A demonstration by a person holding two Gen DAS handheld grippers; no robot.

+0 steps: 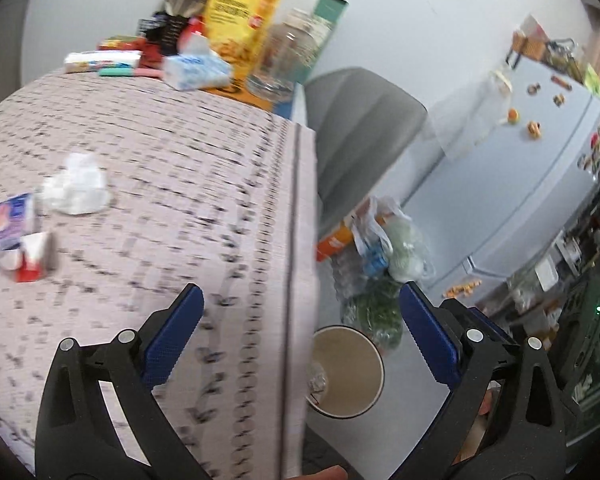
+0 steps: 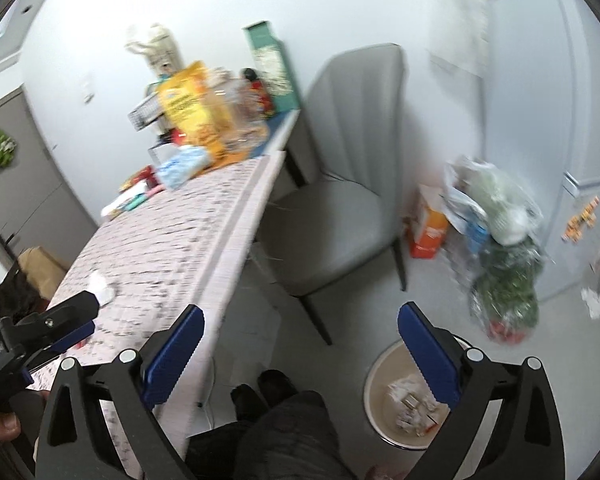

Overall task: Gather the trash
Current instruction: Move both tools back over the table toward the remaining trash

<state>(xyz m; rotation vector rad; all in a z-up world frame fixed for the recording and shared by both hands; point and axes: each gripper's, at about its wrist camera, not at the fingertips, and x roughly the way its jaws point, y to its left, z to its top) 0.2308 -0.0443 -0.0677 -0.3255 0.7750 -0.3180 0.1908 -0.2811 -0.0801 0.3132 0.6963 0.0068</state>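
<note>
trash left on the table (image 1: 172, 168): a crumpled tissue (image 1: 78, 186), a blue-white wrapper (image 1: 6, 222) just beside it toward the table's near-left edge, and a red-white carton scrap (image 1: 34, 256) touching or nearly touching the wrapper, blur prevents telling which. all three sit well in from the right edge. the clutter at the far end (yellow bag (image 1: 242, 26), tissue pack (image 1: 198, 68)) is judged to be stock, not trash.

bin (image 2: 404, 400) is on the floor just off the table's right edge, with crumpled pieces already seen inside.

left gripper (image 1: 300, 344): fingers spread wide, nothing held, straddling the table's right edge with the bin partly in view below. right gripper (image 2: 300, 344): fingers spread wide, nothing held, over the floor between table and bin.

step judged: between picks, both tools empty, part of the trash already binned. task maybe half done.

next move judged: left gripper to be taken across to the tissue, lowered with fingers either side and closed lightly; soft, will compress. wrapper lies flat, so an edge pinch would be needed.
</note>
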